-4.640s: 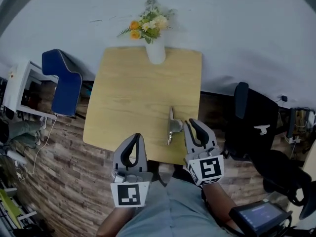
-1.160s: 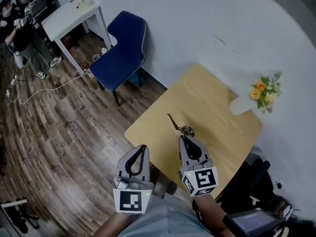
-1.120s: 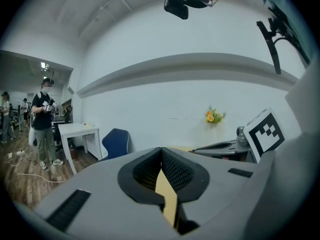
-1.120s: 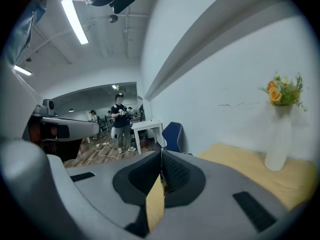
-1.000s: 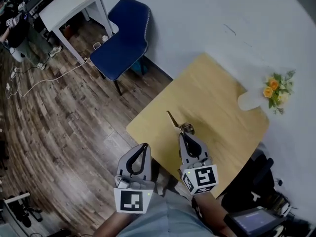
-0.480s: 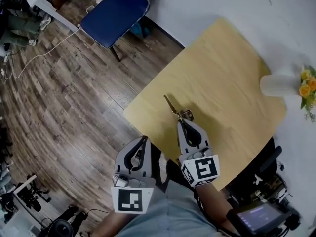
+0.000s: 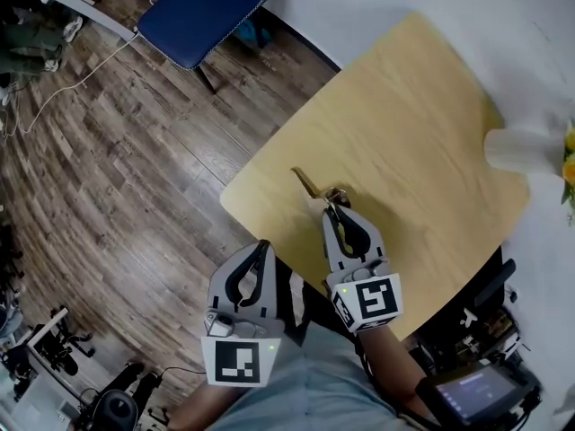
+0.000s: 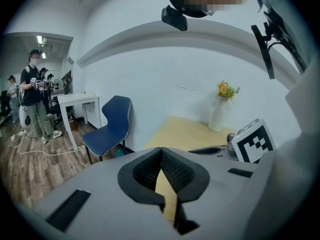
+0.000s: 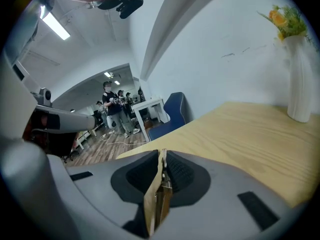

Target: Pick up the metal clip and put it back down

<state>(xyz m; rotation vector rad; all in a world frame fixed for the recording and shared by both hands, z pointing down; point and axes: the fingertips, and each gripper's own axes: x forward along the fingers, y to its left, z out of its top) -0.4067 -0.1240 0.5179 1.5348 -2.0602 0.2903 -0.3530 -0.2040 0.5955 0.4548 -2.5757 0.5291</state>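
Observation:
The metal clip (image 7: 311, 185) is thin and silvery, and its long end sticks out over the near corner of the wooden table (image 7: 422, 124). My right gripper (image 7: 334, 209) is shut on its other end. In the right gripper view the clip (image 9: 159, 196) stands on edge, pinched between the black pads of the right gripper (image 9: 162, 153). I cannot tell whether the clip touches the tabletop. My left gripper (image 7: 260, 246) hovers off the table's edge over the floor, shut with nothing in it. In its own view the left gripper (image 8: 161, 150) has its pads pressed together.
A white vase of flowers (image 7: 519, 149) stands at the table's far corner, also visible as the vase (image 9: 301, 79). A blue chair (image 7: 212, 9) and a white side table (image 8: 76, 100) stand beyond on the wooden floor. People (image 8: 33, 96) stand far off.
4.6 s ago the clip lay on the table beside my right gripper; now that gripper holds it. Over the last second only the head camera has swung; both grippers keep their pose.

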